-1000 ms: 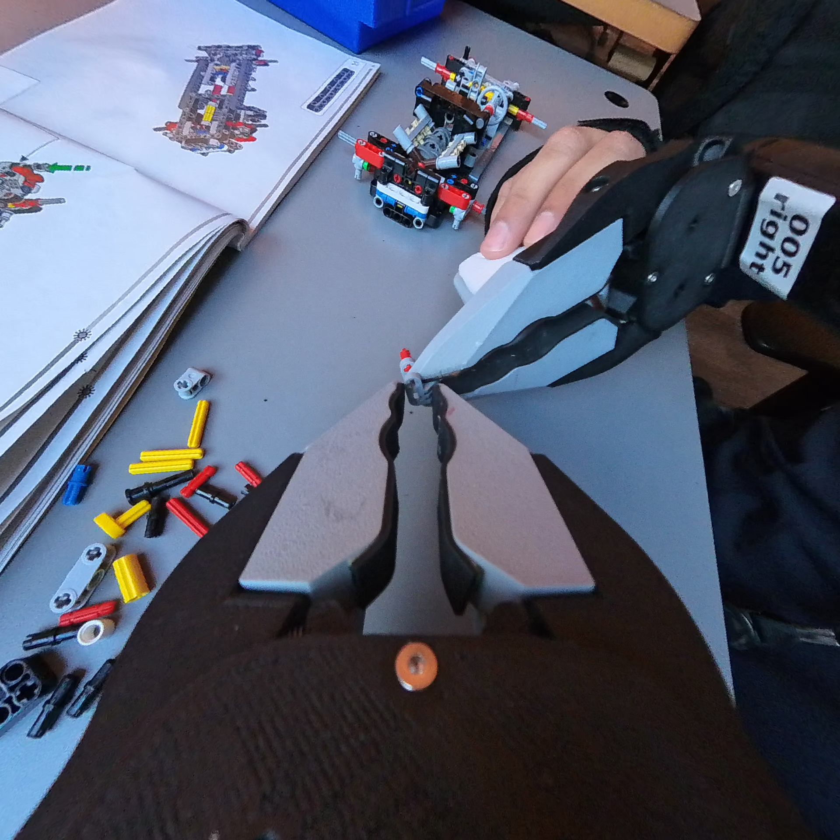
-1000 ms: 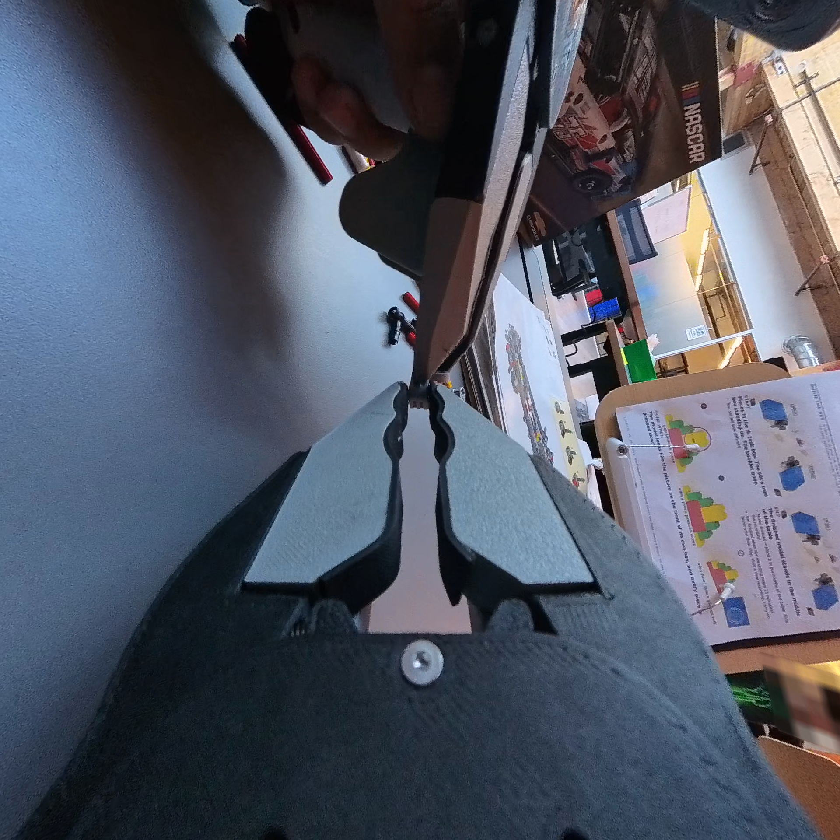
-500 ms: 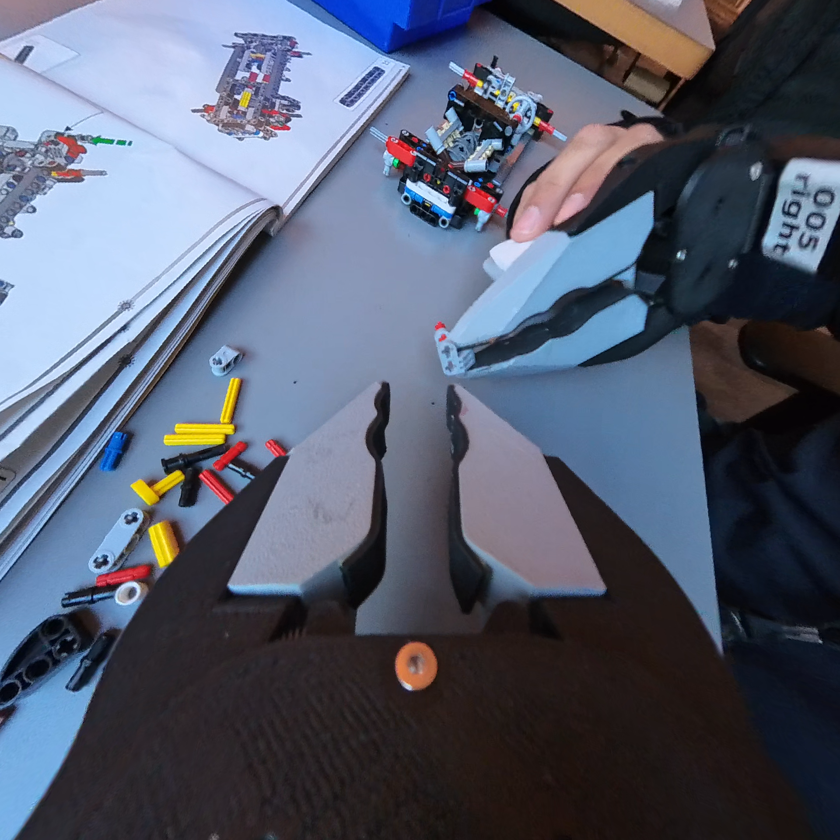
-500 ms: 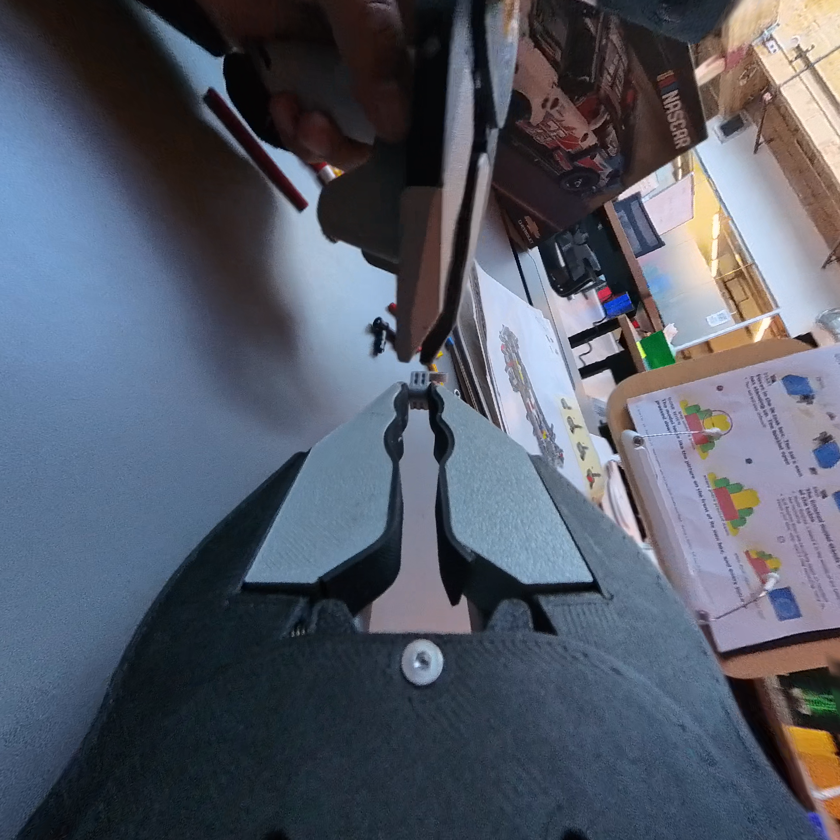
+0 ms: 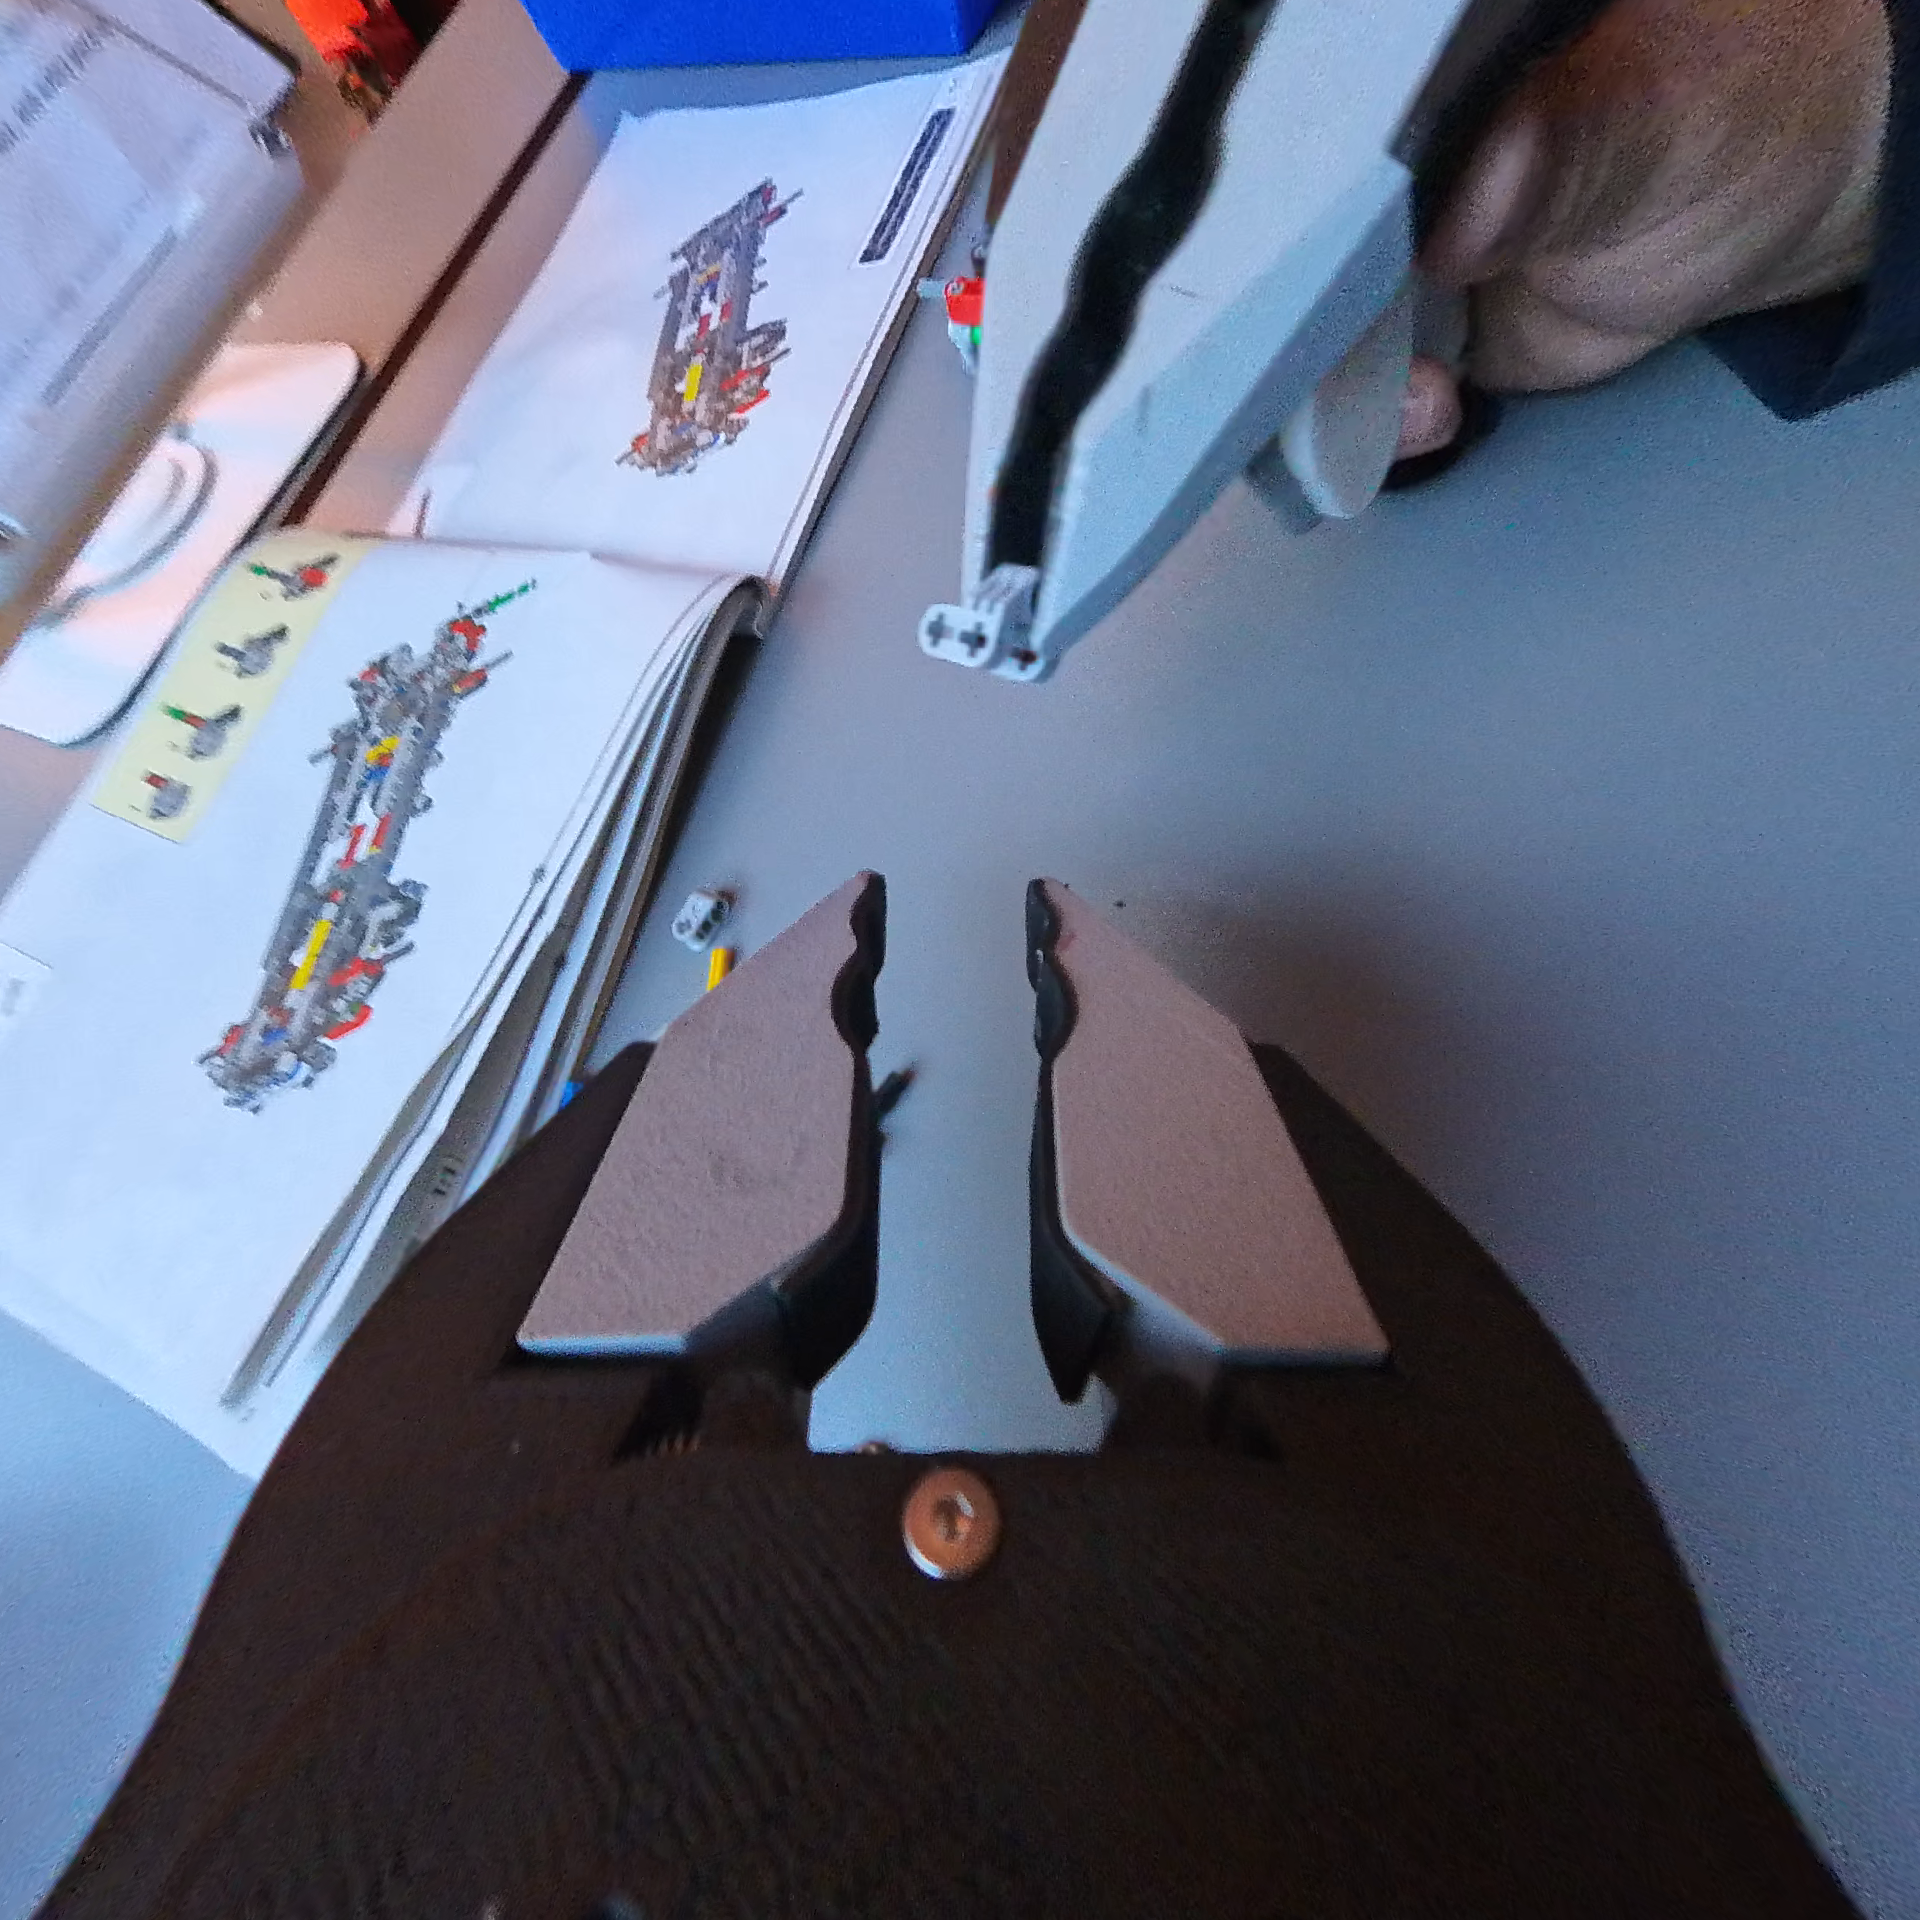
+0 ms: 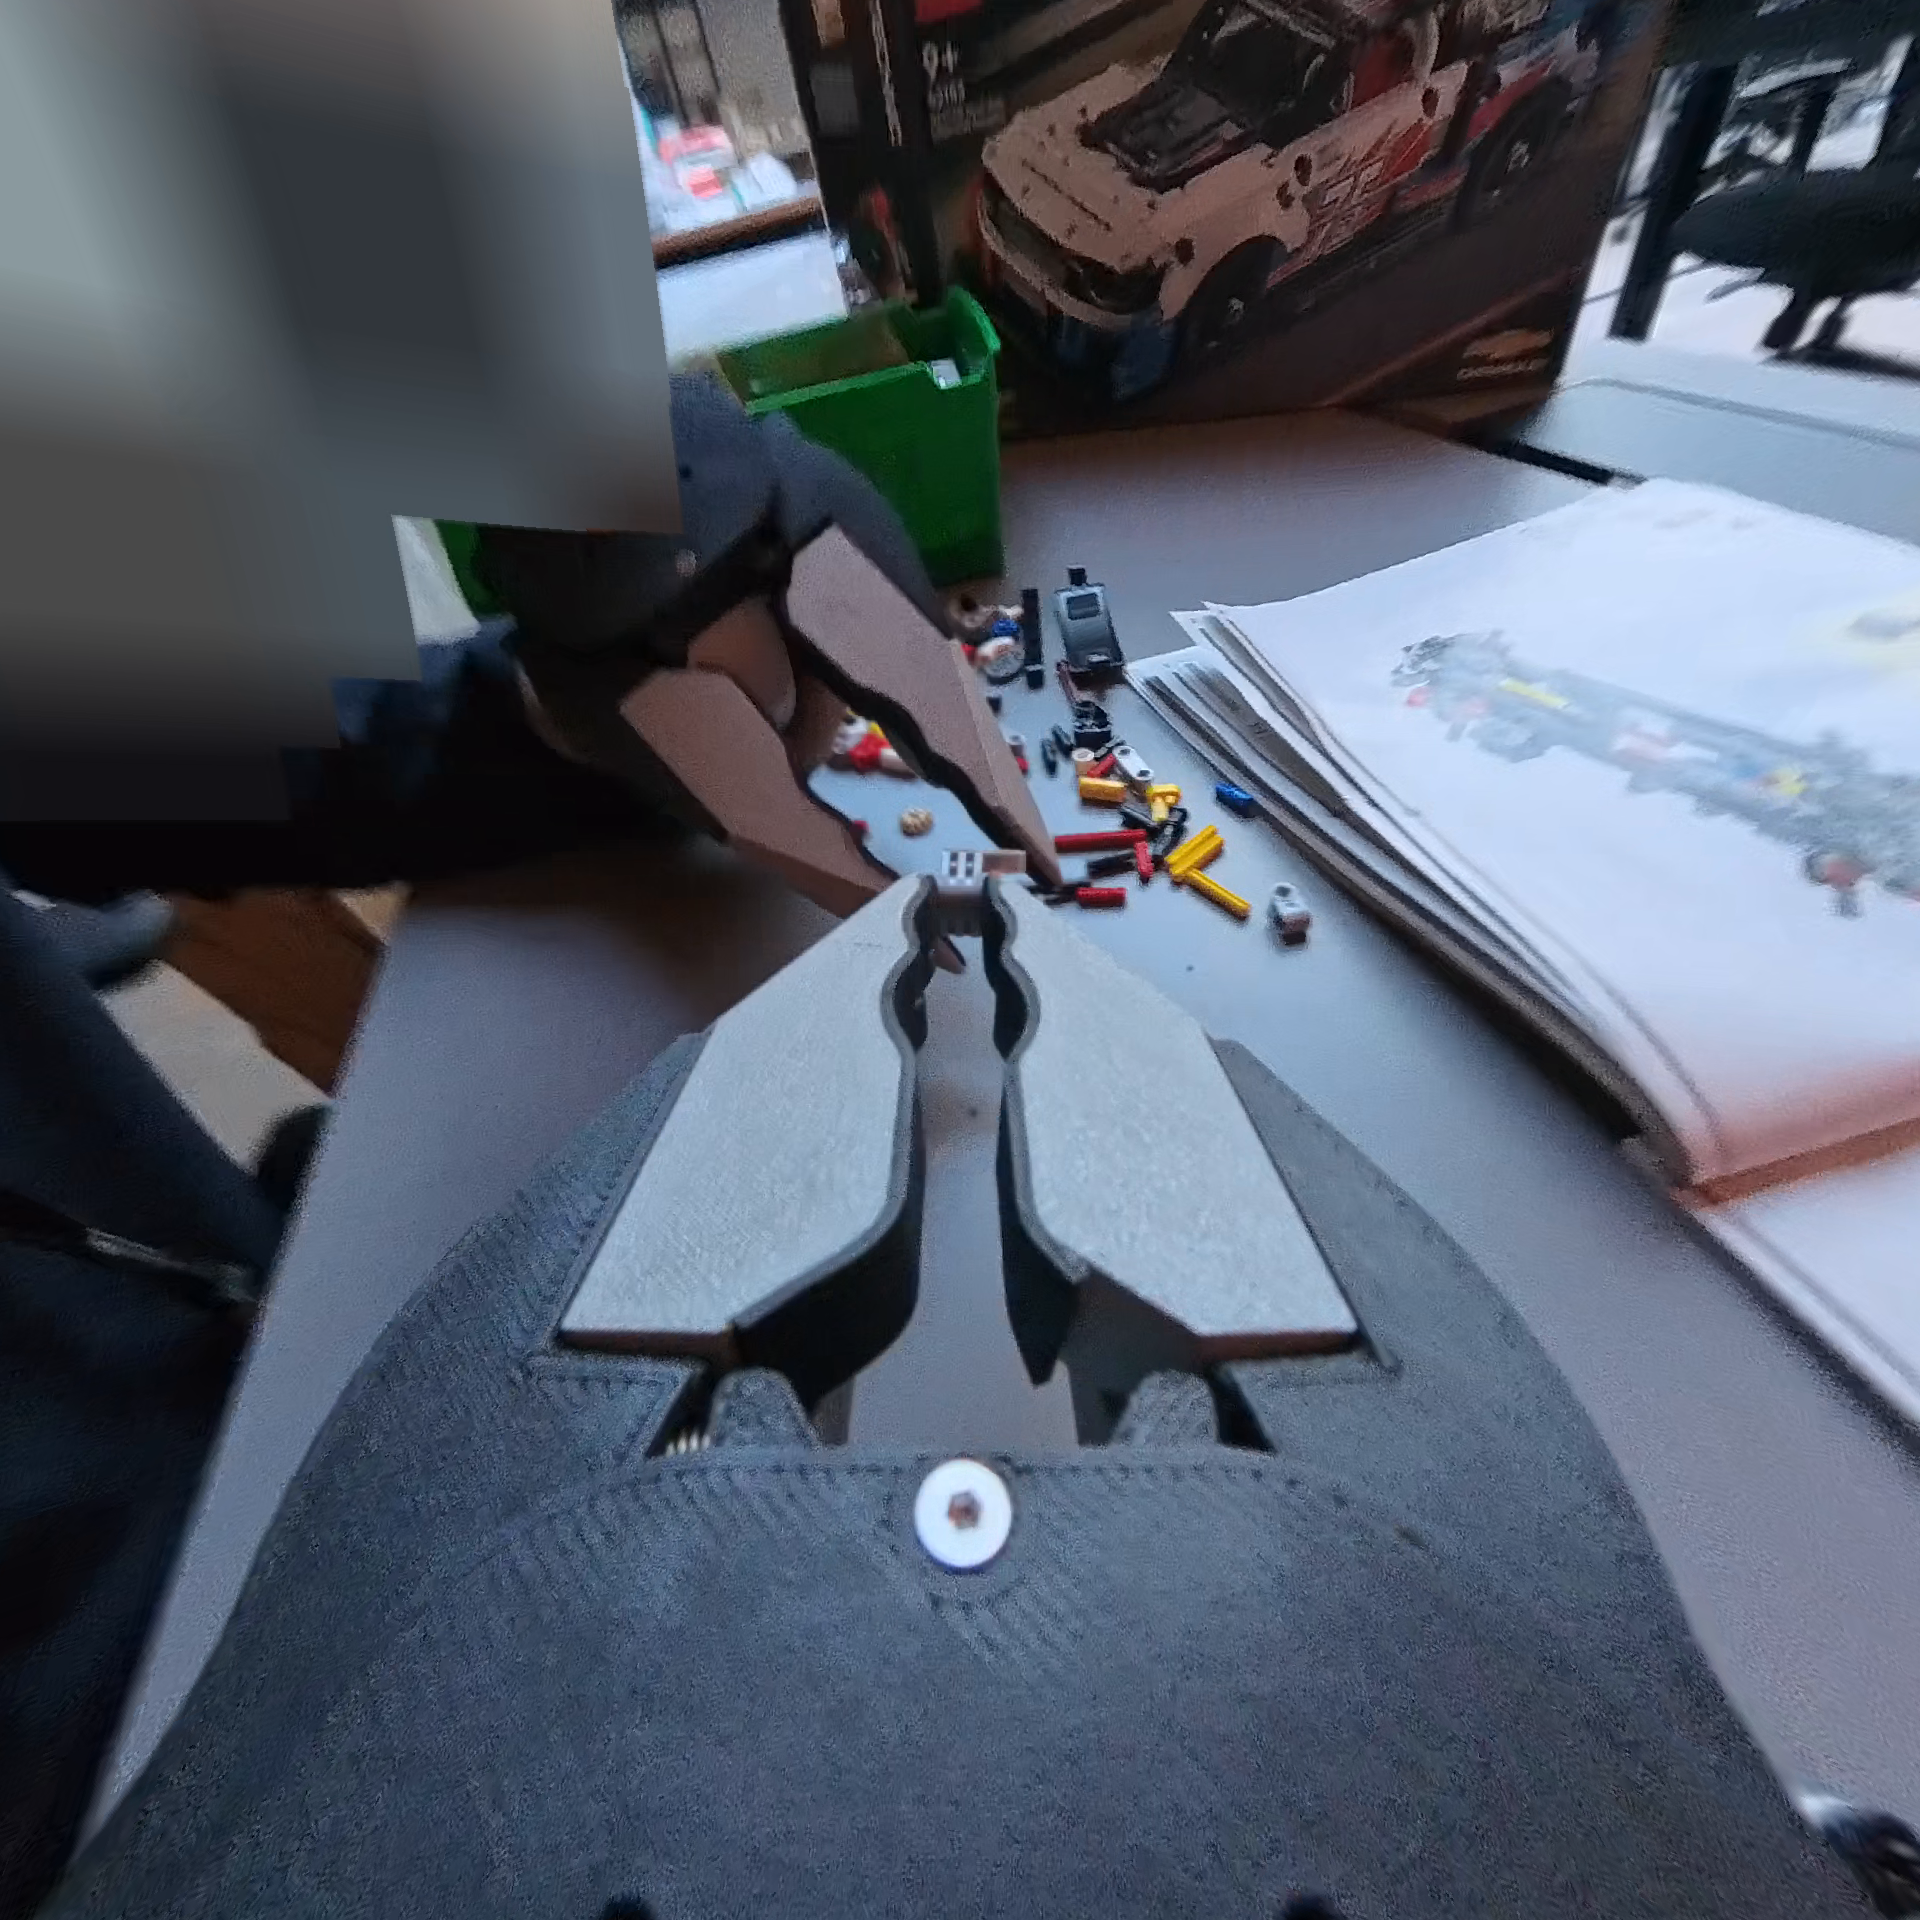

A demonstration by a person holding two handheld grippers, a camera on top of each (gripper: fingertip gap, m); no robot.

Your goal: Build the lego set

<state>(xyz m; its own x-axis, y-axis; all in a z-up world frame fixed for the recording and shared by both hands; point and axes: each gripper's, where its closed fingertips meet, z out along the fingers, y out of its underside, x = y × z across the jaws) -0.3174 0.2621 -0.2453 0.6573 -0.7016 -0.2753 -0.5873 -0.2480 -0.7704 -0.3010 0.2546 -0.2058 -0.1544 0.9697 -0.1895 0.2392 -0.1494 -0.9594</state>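
My right gripper (image 6: 961,902) is shut on a small light grey connector piece (image 6: 961,878), with both pads pressed on its sides. The left wrist view shows the same piece (image 5: 982,629) clamped at the right gripper's tips, just above the grey table (image 5: 1455,831). My left gripper (image 5: 954,904) is open and empty, a little short of that piece. In the right wrist view the left gripper's spread fingers (image 6: 914,675) reach in from the left, their tips beside the held piece but not touching it.
An open instruction booklet (image 5: 343,831) lies on the left, with a small grey piece (image 5: 703,914) by its edge. Several loose red, yellow and black pins (image 6: 1143,821) lie ahead. A green bin (image 6: 894,416) and a car-picture box (image 6: 1247,208) stand behind. Tip to tip, the grippers are about 4 cm apart.
My left gripper opened, let go of the grey piece and drew back from it. My right gripper stayed shut on the piece and turned with it; both views swung round.
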